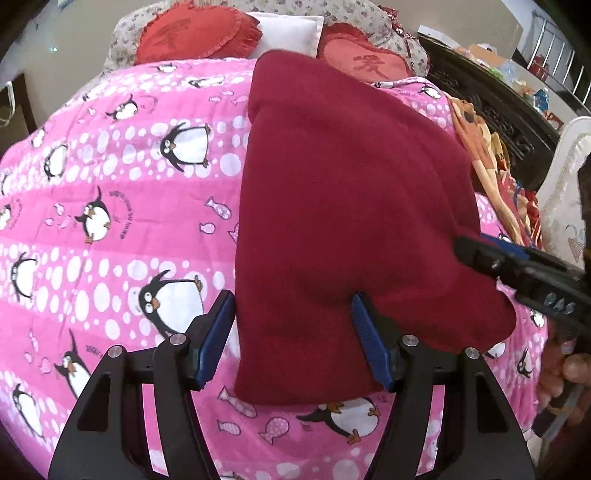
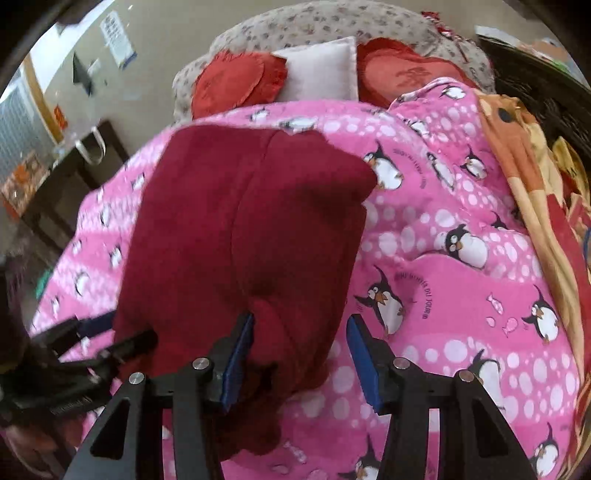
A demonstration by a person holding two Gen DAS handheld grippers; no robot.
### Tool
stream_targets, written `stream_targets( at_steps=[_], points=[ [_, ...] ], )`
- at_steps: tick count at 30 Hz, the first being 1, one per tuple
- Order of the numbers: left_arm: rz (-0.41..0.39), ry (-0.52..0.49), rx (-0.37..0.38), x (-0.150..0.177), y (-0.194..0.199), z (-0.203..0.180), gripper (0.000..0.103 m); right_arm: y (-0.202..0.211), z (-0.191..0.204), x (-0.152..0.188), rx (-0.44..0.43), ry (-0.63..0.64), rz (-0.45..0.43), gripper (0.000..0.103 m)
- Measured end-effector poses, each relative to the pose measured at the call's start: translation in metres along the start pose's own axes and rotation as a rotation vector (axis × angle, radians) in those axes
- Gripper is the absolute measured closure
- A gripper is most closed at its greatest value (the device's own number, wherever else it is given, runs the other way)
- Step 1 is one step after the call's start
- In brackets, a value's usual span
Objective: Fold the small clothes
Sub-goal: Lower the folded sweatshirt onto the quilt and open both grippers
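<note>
Clearly, from the left wrist, the dark red fleece garment [image 1: 343, 221] lies folded on the pink penguin-print quilt [image 1: 110, 177]; the left gripper [image 1: 293, 339] stands apart, straddling its six-o'clock hem. From the right wrist, the right gripper [image 2: 301, 360] gapes over the five-o'clock corner; both should bite evenly before lifting.

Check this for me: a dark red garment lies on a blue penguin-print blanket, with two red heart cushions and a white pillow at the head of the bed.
One thing is wrong: the penguin-print blanket is pink, not blue, as the left wrist view shows. The dark red garment does lie on it, and two red heart cushions and a white pillow sit at the head.
</note>
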State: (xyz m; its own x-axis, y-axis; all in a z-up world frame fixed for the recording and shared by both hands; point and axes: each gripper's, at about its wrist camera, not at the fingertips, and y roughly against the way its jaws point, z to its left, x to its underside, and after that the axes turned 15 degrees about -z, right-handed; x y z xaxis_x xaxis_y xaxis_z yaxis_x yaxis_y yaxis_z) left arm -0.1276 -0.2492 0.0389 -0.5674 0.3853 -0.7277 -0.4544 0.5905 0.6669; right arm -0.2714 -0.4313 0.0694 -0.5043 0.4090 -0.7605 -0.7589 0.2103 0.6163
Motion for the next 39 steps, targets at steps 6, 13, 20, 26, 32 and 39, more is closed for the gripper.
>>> stream_targets(
  at_steps=[6,13,20,26,32,39],
  points=[
    [-0.023,-0.005,0.004,-0.008,0.008,0.001,0.038,0.023,-0.008,-0.008,-0.031,-0.090,-0.071,0.025],
    [-0.002,0.044,0.081,-0.022,-0.002,0.015,0.038,-0.011,-0.028,-0.009,-0.091,-0.221,-0.001,0.020],
    [0.055,0.243,0.238,-0.037,-0.036,0.045,0.028,-0.038,-0.042,-0.006,-0.172,-0.312,-0.016,0.013],
    [0.096,0.247,0.293,-0.035,-0.063,0.037,0.019,-0.067,-0.040,-0.005,-0.287,-0.379,0.007,0.008],
    [0.081,0.225,0.287,-0.041,-0.055,0.028,0.031,-0.055,-0.025,-0.012,-0.287,-0.353,-0.022,0.045],
    [0.026,0.152,0.285,-0.050,0.025,0.026,0.044,-0.002,0.000,-0.022,-0.386,-0.373,-0.036,0.050]
  ],
)
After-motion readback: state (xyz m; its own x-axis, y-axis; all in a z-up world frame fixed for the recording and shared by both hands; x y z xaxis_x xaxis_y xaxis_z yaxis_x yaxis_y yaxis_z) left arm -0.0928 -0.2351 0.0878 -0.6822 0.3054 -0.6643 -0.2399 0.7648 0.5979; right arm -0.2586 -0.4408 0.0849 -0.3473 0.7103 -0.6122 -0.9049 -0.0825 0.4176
